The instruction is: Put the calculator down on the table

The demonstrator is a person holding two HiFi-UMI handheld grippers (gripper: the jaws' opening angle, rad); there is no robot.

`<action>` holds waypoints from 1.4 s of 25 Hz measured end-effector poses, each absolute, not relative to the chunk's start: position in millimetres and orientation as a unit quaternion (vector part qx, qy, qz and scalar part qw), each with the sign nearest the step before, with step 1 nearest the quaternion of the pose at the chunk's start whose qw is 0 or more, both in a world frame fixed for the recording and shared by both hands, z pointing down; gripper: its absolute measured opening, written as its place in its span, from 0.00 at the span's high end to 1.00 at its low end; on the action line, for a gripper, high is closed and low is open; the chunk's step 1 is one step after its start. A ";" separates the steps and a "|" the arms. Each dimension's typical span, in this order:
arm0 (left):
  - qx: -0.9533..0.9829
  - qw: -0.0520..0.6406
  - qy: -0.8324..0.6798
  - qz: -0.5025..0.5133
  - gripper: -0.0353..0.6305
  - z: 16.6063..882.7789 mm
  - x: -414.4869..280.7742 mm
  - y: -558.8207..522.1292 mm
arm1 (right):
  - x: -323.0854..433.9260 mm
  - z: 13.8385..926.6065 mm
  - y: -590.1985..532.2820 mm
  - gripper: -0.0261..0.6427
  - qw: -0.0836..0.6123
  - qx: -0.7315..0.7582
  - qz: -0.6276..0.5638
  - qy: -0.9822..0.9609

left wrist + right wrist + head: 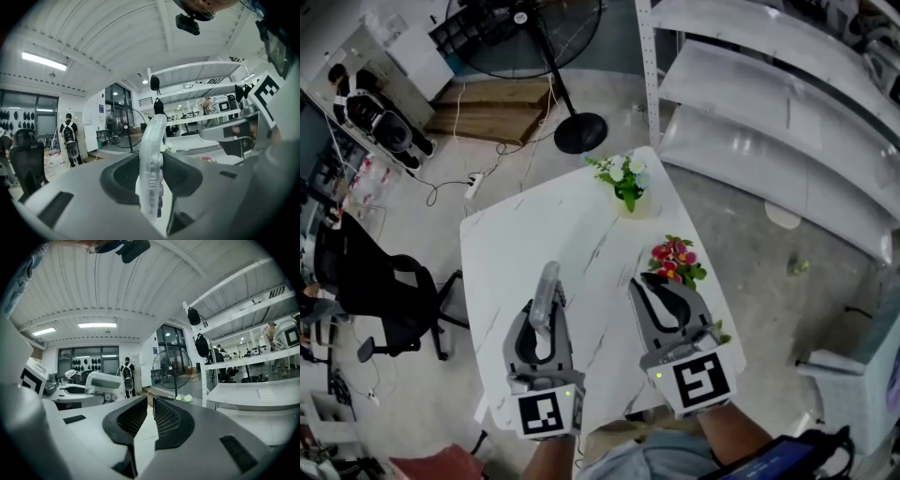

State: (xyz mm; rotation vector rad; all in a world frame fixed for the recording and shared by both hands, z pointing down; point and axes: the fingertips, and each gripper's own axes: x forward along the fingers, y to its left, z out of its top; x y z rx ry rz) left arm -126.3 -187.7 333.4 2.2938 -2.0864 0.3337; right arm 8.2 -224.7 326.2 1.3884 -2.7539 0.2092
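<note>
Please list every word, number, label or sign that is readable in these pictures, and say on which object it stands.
No text can be read with certainty.
On the calculator: key print blurred.
On the left marker cube and right marker cube: black square patterns, not letters.
On the blue sign on the far wall: too small.
Dark marks on the top shelf: blurred.

The table (534,244) is white-marbled, the calculator (546,295) pale grey.

It was a lab workshop: shelving (769,103) at upper right, a fan (553,70) at top, a chair (380,281) at left.
</note>
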 end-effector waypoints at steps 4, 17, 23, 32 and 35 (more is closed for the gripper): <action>0.727 0.015 -0.676 0.117 0.76 330.6 -134.1 -198.2 | -5.2 319.1 -239.9 0.88 0.019 0.435 0.068 -0.897; 0.744 0.090 -0.644 0.155 0.76 408.2 -139.8 -226.2 | -30.4 356.1 -271.5 0.88 0.049 0.440 0.091 -0.892; 0.742 0.144 -0.629 0.182 0.75 457.4 -137.0 -226.5 | -29.5 383.7 -285.8 0.88 0.065 0.446 0.115 -0.885; 0.732 0.207 -0.609 0.224 0.75 505.7 -137.5 -220.3 | -32.1 411.3 -292.7 0.88 0.079 0.444 0.139 -0.881; 0.734 0.222 -0.599 0.233 0.75 507.9 -137.1 -224.9 | -32.4 413.7 -295.6 0.88 0.082 0.445 0.141 -0.880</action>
